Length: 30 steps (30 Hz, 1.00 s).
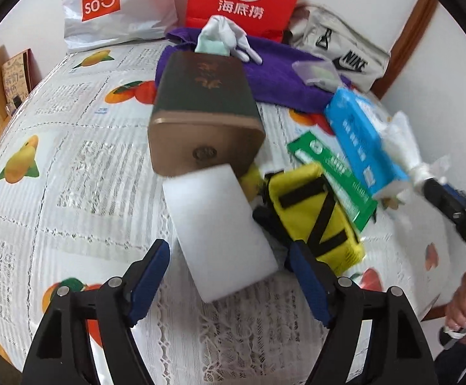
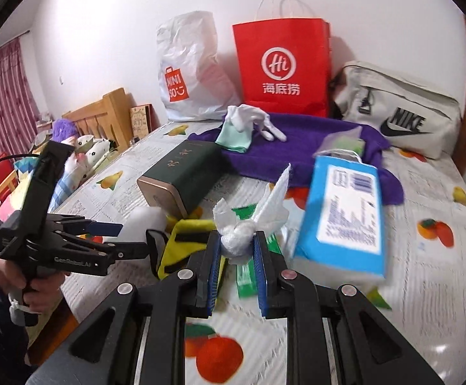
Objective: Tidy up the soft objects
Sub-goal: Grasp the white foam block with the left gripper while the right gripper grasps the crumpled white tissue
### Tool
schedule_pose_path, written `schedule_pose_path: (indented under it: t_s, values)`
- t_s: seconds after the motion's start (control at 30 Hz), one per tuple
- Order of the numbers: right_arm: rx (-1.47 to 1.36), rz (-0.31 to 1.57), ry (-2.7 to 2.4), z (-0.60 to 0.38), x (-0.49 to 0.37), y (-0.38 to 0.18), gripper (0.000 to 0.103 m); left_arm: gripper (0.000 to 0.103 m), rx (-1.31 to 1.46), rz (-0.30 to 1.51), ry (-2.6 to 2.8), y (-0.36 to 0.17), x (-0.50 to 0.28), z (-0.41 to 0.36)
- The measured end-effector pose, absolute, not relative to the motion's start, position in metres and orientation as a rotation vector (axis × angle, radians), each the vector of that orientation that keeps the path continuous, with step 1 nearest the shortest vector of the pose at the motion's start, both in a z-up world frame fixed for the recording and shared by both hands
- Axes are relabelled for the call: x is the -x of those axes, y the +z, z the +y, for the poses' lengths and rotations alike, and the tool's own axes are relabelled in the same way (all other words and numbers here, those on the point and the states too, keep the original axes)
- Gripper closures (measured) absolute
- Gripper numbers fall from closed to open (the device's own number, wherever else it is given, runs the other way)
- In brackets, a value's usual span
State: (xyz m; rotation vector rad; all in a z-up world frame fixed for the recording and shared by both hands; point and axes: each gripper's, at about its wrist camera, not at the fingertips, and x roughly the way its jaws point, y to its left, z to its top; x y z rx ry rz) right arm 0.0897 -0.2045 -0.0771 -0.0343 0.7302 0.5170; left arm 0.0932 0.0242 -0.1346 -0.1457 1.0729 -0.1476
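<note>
The right gripper (image 2: 236, 250) holds a bunched white tissue (image 2: 237, 240) between its blue pads, and the jaws stand narrow, pressed on the knot of paper. The tissue comes out of a blue tissue pack (image 2: 345, 215), which hangs tilted just beside the gripper on its right side and seems lifted above the bed, though the blur makes this not fully certain. The left gripper (image 1: 229, 276) is wide open over a white sponge block (image 1: 217, 231); the block lies between the two fingers, but the pads are apart from it and do not press it. The sponge block rests on the white bedspread (image 1: 72, 176) with printed fruit, and its far end touches the base of a dark green box (image 1: 204, 118) that lies on its side. Just right of the sponge there is a yellow pouch (image 1: 316, 218) with black straps, and under its far side a green flat packet (image 1: 332, 173). Behind the box a purple towel (image 1: 278, 77) is spread, with white gloves (image 1: 229, 38) and a pale green cloth (image 1: 209, 46) on it. Along the wall stand a white Miniso bag (image 1: 111, 9), a red paper bag (image 1: 245, 0) and a grey Nike bag (image 1: 345, 54). In the right wrist view a person's hand (image 2: 37, 285) grips the handle of the left gripper at the left edge.
</note>
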Motion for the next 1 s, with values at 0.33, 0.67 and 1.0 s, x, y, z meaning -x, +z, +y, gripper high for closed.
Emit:
schedule_pose_path:
  t_s: [0.33,0.67,1.0]
  values:
    - [-0.013,0.750,0.474,-0.233,-0.059,-0.090,0.083,0.027,0.108,1.054,-0.075,-0.133,-0.078,0.038]
    - [-0.017,0.791,0.427,-0.250,-0.050,-0.103,0.083,0.055,0.018,1.020,-0.066,-0.141,-0.095,0.020]
    - [-0.038,0.824,0.387,-0.262,-0.051,-0.105,0.083,0.056,0.050,0.959,-0.021,-0.115,-0.080,0.042]
